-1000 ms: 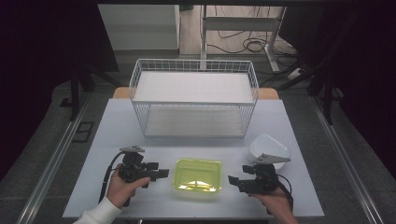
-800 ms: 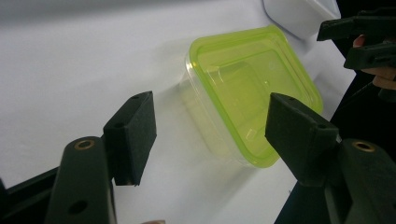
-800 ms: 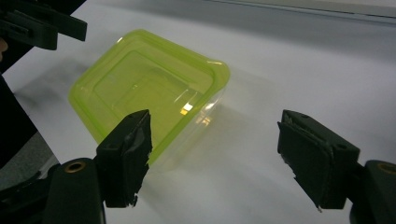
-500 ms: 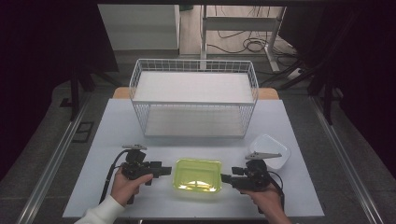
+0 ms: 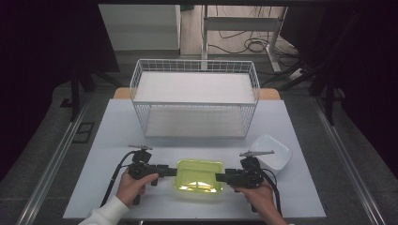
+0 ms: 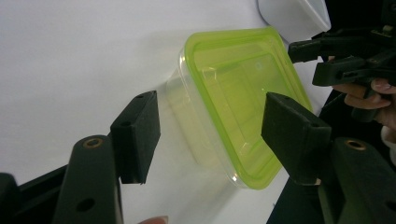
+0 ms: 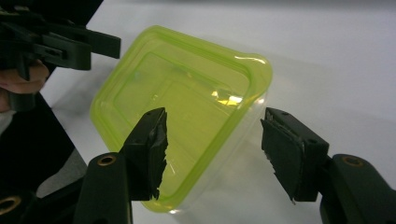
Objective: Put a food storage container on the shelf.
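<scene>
A clear tub with a lime-green lid (image 5: 199, 176) sits near the table's front edge. My left gripper (image 5: 172, 171) is open at the tub's left side; in the left gripper view its jaws (image 6: 212, 130) straddle a corner of the tub (image 6: 233, 93) without touching it. My right gripper (image 5: 220, 177) is open at the tub's right side; in the right gripper view (image 7: 217, 144) one jaw hangs over the lid (image 7: 177, 93) and the other stands beyond the rim. Each gripper view also has the other gripper (image 6: 336, 56) (image 7: 70, 44) across the tub.
A white wire basket (image 5: 195, 98) with a shelf stands at the back of the table. A white plastic tub (image 5: 272, 152) (image 6: 294, 14) lies just behind my right gripper. The table's front edge is close under both hands.
Both grippers have closed in on the green-lidded tub from either side, their jaws now around its ends. The white tub, tilted a second ago, now lies flat.
</scene>
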The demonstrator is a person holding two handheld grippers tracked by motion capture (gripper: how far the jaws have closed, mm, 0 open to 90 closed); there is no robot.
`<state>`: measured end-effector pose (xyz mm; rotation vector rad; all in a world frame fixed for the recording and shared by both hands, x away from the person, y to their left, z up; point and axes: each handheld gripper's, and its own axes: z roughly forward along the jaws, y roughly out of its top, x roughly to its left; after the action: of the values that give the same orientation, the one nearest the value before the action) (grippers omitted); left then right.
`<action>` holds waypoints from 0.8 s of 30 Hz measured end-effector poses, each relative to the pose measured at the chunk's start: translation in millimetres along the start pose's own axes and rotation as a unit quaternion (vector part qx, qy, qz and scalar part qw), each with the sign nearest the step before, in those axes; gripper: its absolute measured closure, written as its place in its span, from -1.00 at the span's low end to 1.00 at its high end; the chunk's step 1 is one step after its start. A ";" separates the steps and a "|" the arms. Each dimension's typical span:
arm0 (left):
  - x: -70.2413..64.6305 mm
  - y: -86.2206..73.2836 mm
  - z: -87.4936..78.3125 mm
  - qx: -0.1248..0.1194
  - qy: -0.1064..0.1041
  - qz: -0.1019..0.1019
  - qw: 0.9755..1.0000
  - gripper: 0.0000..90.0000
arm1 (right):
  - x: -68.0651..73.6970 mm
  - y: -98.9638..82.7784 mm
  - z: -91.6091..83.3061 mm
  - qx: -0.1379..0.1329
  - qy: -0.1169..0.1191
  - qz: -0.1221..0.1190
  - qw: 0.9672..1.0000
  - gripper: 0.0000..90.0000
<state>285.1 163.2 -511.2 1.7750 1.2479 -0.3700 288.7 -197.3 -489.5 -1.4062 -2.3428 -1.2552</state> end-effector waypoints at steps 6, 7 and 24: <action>7.9 -0.5 2.8 -0.004 -0.017 -0.025 1.000 -0.14 | -2.4 -1.1 5.1 0.002 0.004 0.020 1.000 -0.09; 8.2 -0.7 4.3 -0.003 -0.016 -0.025 1.000 -0.11 | -3.6 -2.0 6.1 0.002 0.003 0.027 1.000 -0.08; 9.3 -7.2 22.9 0.025 -0.046 -0.040 0.998 0.59 | -20.3 -14.4 12.1 0.000 0.049 0.125 0.991 0.55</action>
<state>288.5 150.9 -533.5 1.7339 1.2559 -0.5281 292.2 -205.4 -515.7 -1.5420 -2.0281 -1.2227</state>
